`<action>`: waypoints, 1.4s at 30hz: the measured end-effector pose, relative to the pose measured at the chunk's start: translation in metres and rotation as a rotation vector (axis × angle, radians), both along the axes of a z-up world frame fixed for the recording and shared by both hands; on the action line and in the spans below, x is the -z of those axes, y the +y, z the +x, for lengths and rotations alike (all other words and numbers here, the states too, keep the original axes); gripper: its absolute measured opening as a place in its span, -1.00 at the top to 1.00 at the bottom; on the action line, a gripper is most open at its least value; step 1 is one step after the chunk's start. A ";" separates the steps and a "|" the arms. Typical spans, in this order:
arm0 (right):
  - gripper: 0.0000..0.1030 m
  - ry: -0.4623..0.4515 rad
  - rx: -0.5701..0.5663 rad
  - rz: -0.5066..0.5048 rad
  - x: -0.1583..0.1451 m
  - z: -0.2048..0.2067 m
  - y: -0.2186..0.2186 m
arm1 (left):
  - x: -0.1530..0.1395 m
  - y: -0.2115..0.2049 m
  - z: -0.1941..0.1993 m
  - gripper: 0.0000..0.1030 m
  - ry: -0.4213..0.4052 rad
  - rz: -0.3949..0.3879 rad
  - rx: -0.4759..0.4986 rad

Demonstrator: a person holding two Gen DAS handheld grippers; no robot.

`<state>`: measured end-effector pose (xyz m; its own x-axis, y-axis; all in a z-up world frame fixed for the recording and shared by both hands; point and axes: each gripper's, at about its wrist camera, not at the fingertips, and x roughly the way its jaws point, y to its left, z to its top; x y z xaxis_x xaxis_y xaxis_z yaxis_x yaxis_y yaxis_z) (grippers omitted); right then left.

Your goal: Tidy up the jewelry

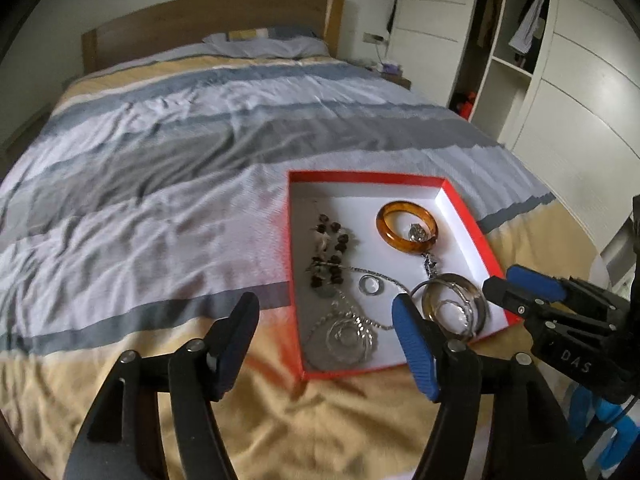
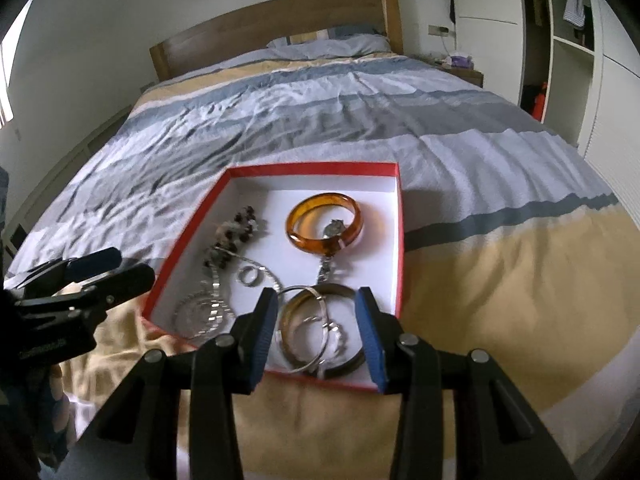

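Shallow red cardboard box (image 1: 472,224) with white lining sits on the striped duvet (image 1: 160,160) near the foot of the bed, open side up. All jewelry lies inside it.

Contents, large to small. Amber translucent bangle (image 2: 324,222) toward the far right of the box, flat on the lining, with a small silver watch face (image 2: 334,227) inside its ring; the watch's metal strap (image 2: 326,270) trails under the bangle toward the near edge. Stack of metal bangles (image 2: 320,330), silver and dark bronze, in the near right corner, overlapping one another. Silver chain necklace with a round spiral pendant (image 1: 344,336) in the near left corner. Dark beaded strand (image 1: 330,254) along the left side, bunched. Small silver ring (image 1: 371,284) mid-box, between the beads and the bangle stack.

Right gripper (image 2: 318,336): blue-padded fingers spread apart, holding nothing, hovering at the near right corner with the bangle stack seen between them. Left gripper (image 1: 328,340): fingers likewise wide apart, empty, at the box's near left corner, the pendant seen between them.

Surface: duvet in bands of pale lilac, grey-blue and tan, wrinkled. Room: wooden headboard (image 1: 208,20), one pillow (image 1: 268,44), white built-in wardrobe (image 1: 580,100) on the right with open shelves and hanging clothes, a bedside table (image 2: 464,70) beside the headboard.
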<state>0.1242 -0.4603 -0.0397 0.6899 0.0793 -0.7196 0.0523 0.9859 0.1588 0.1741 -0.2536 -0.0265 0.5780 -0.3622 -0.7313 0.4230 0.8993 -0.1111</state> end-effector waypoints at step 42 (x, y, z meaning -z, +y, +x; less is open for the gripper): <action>-0.05 -0.100 -0.158 -0.077 -0.082 -0.141 0.166 | -0.099 0.171 -0.207 -0.72 -0.142 0.059 -0.323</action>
<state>-0.0171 -0.2945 0.0426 0.7414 0.1392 -0.6565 -0.1158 0.9901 0.0792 -0.0328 -0.0830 0.0726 0.7533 -0.1040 -0.6494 0.1233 0.9922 -0.0159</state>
